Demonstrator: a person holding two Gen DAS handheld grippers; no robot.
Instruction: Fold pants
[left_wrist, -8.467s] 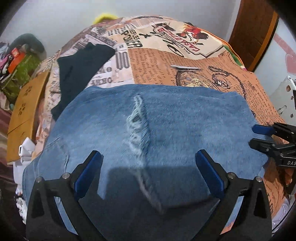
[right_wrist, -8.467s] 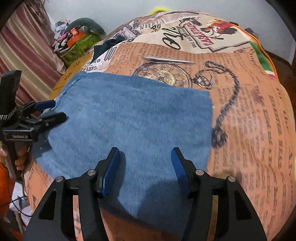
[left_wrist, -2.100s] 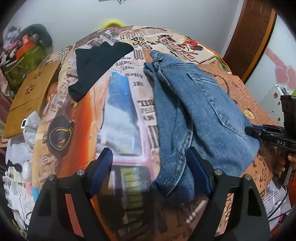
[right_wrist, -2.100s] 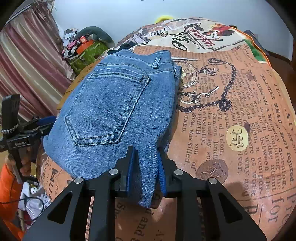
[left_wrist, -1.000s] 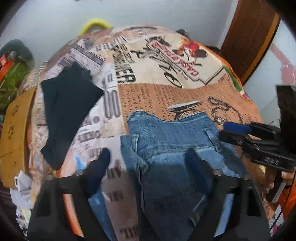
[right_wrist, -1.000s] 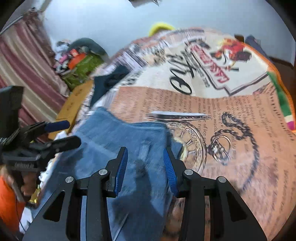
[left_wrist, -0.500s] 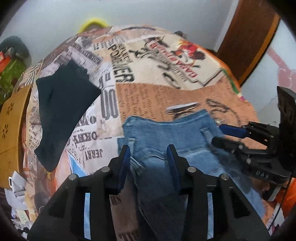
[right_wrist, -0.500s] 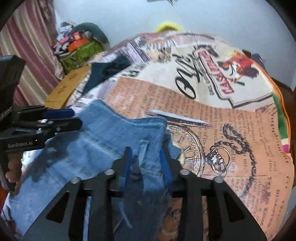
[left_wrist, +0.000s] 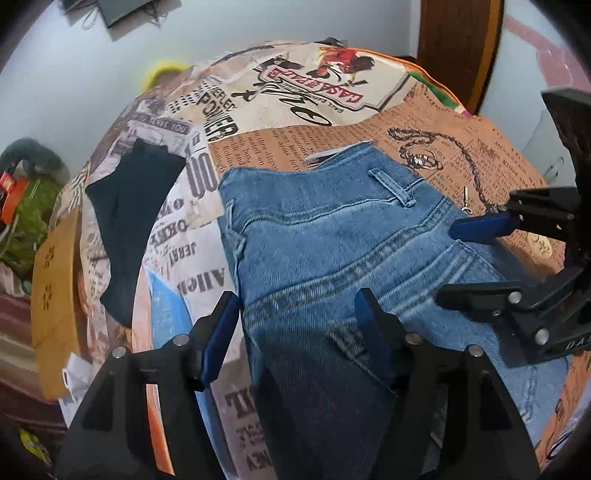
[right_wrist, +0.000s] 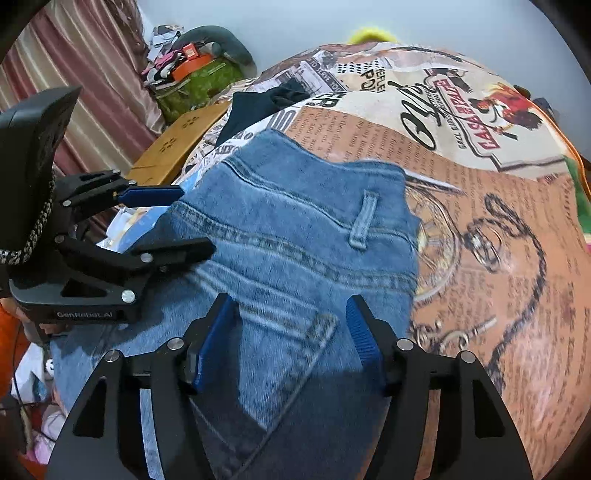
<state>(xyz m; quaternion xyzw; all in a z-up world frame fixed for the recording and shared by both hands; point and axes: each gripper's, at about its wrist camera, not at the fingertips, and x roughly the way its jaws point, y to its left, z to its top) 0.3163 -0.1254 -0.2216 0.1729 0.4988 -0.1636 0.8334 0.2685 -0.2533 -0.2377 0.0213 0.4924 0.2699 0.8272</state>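
A: Where are the folded blue denim pants (left_wrist: 332, 258)?

B: They lie on the bed with the newspaper-print cover (left_wrist: 295, 122). The waistband with its belt loop (right_wrist: 364, 218) is at the far end. The fold comes toward the near edge.

A: What are the left tongs (left_wrist: 295, 332) doing?

B: They hang over the left side of the pants. Their blue pads (left_wrist: 218, 336) stand apart. They have just been opening. The denim is under the gap, but the pads do not press on it. The left pad is over the edge of the pants, right by the cover.

A: And the right tongs (right_wrist: 288, 332)?

B: They are over the right side of the pants. They have just been opening too. The blue pads stand apart, with denim below them, and nothing is pinched.

A: Can each camera see the other tongs?

B: Yes. In the left view the right tongs (left_wrist: 476, 258) poke in from the right, over the right edge of the pants. In the right view the left tongs (right_wrist: 177, 221) poke in from the left, and they are open there too.

A: What else is on the bed?

B: A dark navy cloth (left_wrist: 129, 221) lies on the left, apart from the pants. A flat tan wooden board with little flower holes (left_wrist: 55, 288) sits past the left edge of the bed. A green bag with an orange thing on top (right_wrist: 195, 81) is far on the left, by the striped pink curtain (right_wrist: 92, 74).
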